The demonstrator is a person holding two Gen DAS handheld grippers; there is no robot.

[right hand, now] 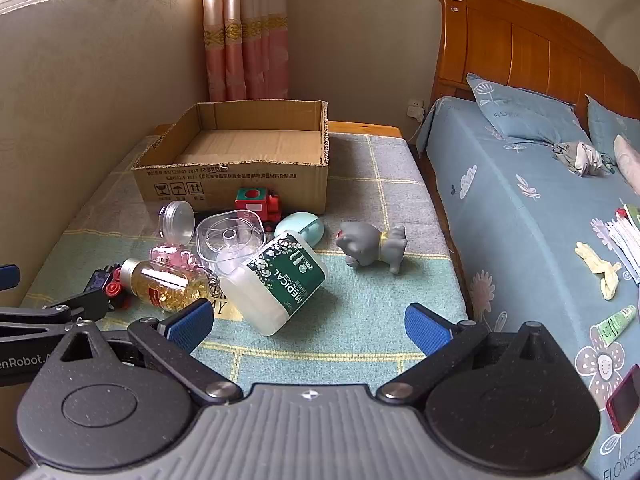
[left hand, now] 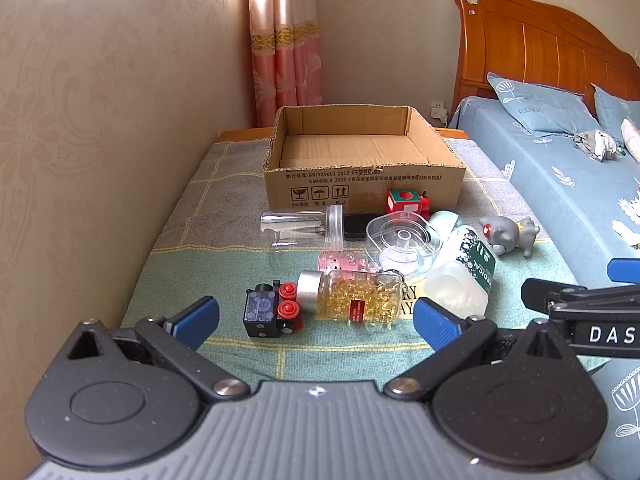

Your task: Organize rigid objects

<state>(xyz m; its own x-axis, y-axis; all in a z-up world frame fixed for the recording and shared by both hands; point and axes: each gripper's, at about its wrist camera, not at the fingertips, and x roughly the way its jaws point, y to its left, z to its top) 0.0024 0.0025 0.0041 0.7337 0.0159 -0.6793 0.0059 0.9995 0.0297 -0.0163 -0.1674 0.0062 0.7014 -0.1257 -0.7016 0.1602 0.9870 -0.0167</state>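
Start of sorting: cardboard box [left hand: 362, 148] at 12 o'clock holds nothing. Left gripper [left hand: 316, 316] and right gripper [right hand: 308, 326] spread wide, nothing pinched. Next, likely: close on capsule bottle [left hand: 356, 298].

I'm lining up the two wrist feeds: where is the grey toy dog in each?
Left wrist view: the grey toy dog lies at the right, beyond the white swab jar, near the bed's edge.
Right wrist view: it lies just right of centre, right of the same jar.
Shared landmark: the open cardboard box behind the clutter.
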